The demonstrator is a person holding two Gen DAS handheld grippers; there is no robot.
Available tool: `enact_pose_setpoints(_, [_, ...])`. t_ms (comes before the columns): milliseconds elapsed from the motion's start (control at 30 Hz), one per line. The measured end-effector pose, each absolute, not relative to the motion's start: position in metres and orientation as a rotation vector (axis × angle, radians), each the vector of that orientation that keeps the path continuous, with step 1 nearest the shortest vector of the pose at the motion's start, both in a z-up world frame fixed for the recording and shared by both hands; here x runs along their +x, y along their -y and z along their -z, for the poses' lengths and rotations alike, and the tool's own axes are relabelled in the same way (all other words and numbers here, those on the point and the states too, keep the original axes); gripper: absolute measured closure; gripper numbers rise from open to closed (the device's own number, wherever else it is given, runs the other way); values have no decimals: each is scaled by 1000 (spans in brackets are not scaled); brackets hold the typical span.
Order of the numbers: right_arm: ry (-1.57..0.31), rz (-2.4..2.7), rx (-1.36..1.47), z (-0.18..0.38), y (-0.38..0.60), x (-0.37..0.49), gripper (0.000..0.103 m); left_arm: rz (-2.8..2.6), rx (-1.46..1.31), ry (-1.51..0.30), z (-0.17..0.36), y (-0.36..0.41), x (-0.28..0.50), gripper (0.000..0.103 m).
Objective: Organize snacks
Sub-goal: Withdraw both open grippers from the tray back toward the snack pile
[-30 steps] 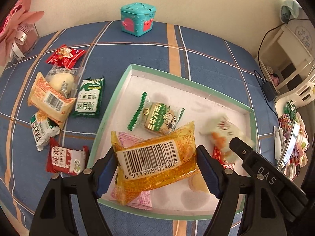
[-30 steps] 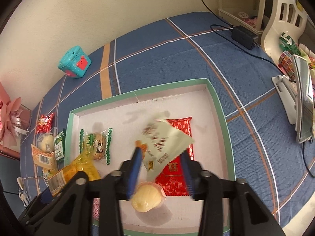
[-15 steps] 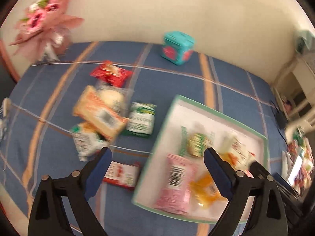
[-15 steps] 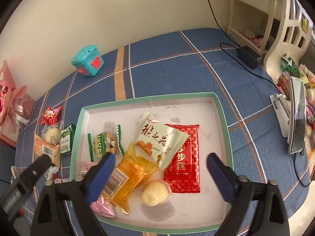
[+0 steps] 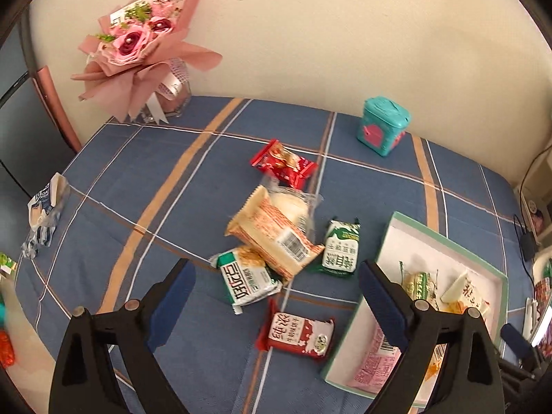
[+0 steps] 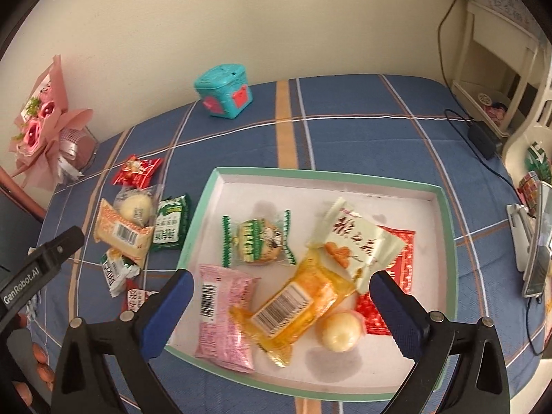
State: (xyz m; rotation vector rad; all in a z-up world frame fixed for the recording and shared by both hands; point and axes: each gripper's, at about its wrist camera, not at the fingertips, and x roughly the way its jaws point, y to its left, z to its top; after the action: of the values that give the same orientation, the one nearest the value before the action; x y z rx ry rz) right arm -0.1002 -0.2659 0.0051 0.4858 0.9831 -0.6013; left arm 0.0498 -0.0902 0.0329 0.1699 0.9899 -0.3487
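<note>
A green-rimmed white tray (image 6: 445,241) (image 5: 448,241) holds several snacks: an orange packet (image 6: 293,303), a cream packet (image 6: 358,241), a pink packet (image 6: 220,314), a green-ended sweet (image 6: 257,238), a red packet (image 6: 396,289) and a round bun (image 6: 339,336). Loose snacks lie left of the tray: an orange-striped packet (image 5: 272,234), a red-and-white packet (image 5: 296,334), two green packets (image 5: 246,279) (image 5: 341,248), a red packet (image 5: 283,164). My left gripper (image 5: 276,296) hangs open above the loose pile, holding nothing. Open and empty too, my right gripper (image 6: 281,300) hovers over the tray.
A teal box (image 5: 383,126) stands near the wall. A pink bouquet (image 5: 145,45) fills the back left corner. A crumpled wrapper (image 5: 45,214) lies at the bed's left edge. A charger and cable (image 6: 481,139) and a phone on a stand (image 6: 536,258) are on the right.
The left gripper let go of the orange packet into the tray and swung left over the loose snacks. The right gripper released the cream packet, opened wide and drew back.
</note>
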Motion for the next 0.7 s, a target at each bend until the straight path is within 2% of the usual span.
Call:
enact_pose_setpoints(267, [-994, 567, 499, 3, 251, -82, 0, 265, 115, -1040, -26, 71, 64, 8])
enact_pose_setpoints(700, [-1080, 499, 487, 24, 205, -42, 0, 190, 66, -1217, 10, 15, 97, 8])
